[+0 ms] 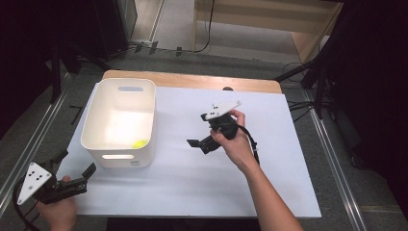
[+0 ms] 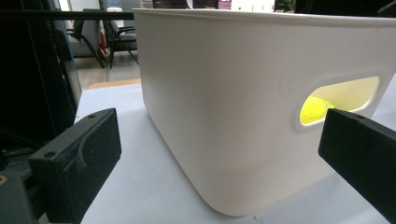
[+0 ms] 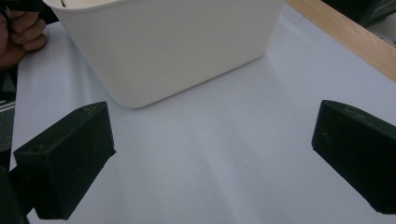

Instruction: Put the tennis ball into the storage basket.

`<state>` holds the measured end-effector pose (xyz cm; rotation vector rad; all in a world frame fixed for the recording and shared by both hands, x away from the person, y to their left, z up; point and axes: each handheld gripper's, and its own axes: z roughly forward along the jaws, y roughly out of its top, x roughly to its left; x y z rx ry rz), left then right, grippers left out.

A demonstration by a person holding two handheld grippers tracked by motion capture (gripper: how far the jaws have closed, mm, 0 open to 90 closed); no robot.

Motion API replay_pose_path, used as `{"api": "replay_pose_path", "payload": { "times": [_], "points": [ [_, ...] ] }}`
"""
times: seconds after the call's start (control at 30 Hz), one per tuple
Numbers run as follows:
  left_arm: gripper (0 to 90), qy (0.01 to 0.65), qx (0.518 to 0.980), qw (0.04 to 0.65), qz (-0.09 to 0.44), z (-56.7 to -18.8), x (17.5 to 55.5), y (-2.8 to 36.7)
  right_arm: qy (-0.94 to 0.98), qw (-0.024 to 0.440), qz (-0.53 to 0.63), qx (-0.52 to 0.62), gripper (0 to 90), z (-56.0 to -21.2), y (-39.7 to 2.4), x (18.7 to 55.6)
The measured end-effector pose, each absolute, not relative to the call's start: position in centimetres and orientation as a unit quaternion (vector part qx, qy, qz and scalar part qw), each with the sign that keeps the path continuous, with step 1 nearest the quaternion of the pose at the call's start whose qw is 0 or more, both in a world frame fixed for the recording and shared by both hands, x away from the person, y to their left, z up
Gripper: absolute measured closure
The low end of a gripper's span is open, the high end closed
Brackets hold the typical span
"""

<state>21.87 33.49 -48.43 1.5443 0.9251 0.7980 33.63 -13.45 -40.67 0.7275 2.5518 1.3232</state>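
On the white surface (image 1: 192, 173), toward its far left part, stands a white bin (image 1: 120, 120) with a handle slot cut in each short wall. A small yellow-green ball (image 1: 140, 143) lies on the bin's floor near the near-right corner; in the left gripper view the ball (image 2: 315, 109) glows through the near handle slot. At the near left corner of the surface, the left hand-held gripper (image 1: 74, 166) is held by the person's left hand (image 1: 60, 209), its jaws spread wide apart with nothing between them, pointing toward the bin's near wall and stopping short of it. In its own view the bin (image 2: 243, 107) fills the space ahead, between and beyond the two black jaws. Near the middle of the surface, well apart from the bin's right wall, the right hand-held gripper (image 1: 199, 130) is held above the surface by the right hand (image 1: 235, 139), tipped to the left toward the bin. Its jaws also stand wide apart and empty. In the right gripper view the bin (image 3: 173, 42) sits ahead, with bare white surface (image 3: 219, 158) between the jaws and a strip of wooden edge (image 3: 345, 39) at the upper right.
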Motion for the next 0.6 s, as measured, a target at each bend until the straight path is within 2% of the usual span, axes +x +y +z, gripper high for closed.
{"api": "replay_pose_path", "payload": {
  "times": [0.6],
  "points": [
    [0.0, 0.39, 0.656, 0.551, 0.339, -48.4, 21.9, 33.4, 0.834, 0.098, 0.462, 0.286, 0.0, -43.7, -18.5, 31.9]
  ]
}}
